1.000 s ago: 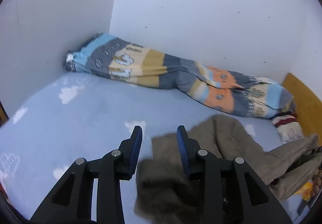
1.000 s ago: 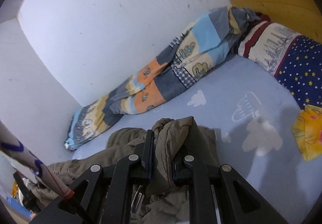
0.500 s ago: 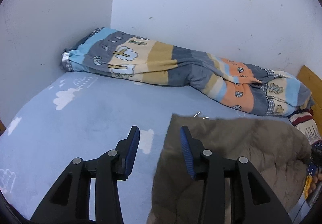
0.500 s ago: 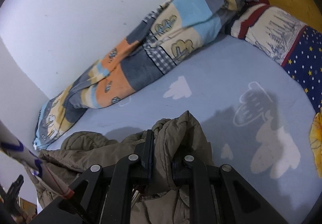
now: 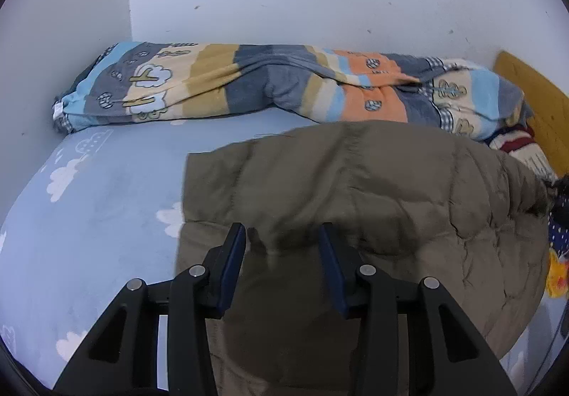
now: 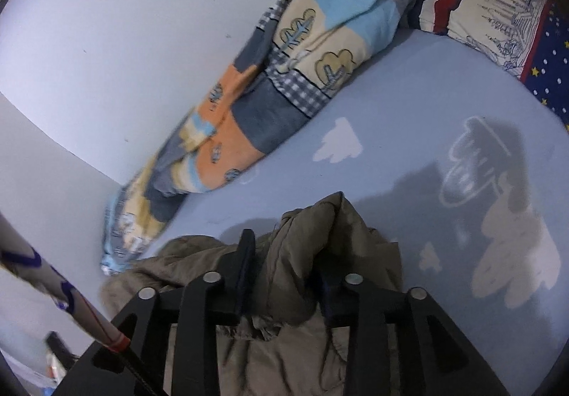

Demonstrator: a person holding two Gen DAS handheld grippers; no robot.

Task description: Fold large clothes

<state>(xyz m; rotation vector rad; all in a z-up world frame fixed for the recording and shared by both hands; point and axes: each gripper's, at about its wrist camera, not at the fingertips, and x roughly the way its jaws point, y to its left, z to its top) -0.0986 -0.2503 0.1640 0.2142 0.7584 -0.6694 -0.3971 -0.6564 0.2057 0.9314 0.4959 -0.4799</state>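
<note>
A large olive-brown padded jacket [image 5: 373, 190] lies spread on the light blue cloud-print bed sheet [image 5: 89, 211]. My left gripper [image 5: 282, 236] is open just above the jacket's near part, with fabric showing between the jaws. In the right wrist view my right gripper [image 6: 286, 246] is shut on a bunched fold of the same jacket [image 6: 302, 243] and holds it raised above the sheet [image 6: 409, 133].
A rolled patchwork blanket [image 5: 270, 86] lies along the white wall at the back. A striped and starred pillow [image 6: 498, 22] sits by the wooden headboard [image 5: 537, 101]. A yellow item [image 5: 558, 271] lies at the right edge. A white pole with red trim [image 6: 53, 285] crosses the lower left.
The jacket has been swung out and spread wide over the sheet. My left gripper now stands over it instead of beside its edge. The right gripper moved forward, still gripping its fold.
</note>
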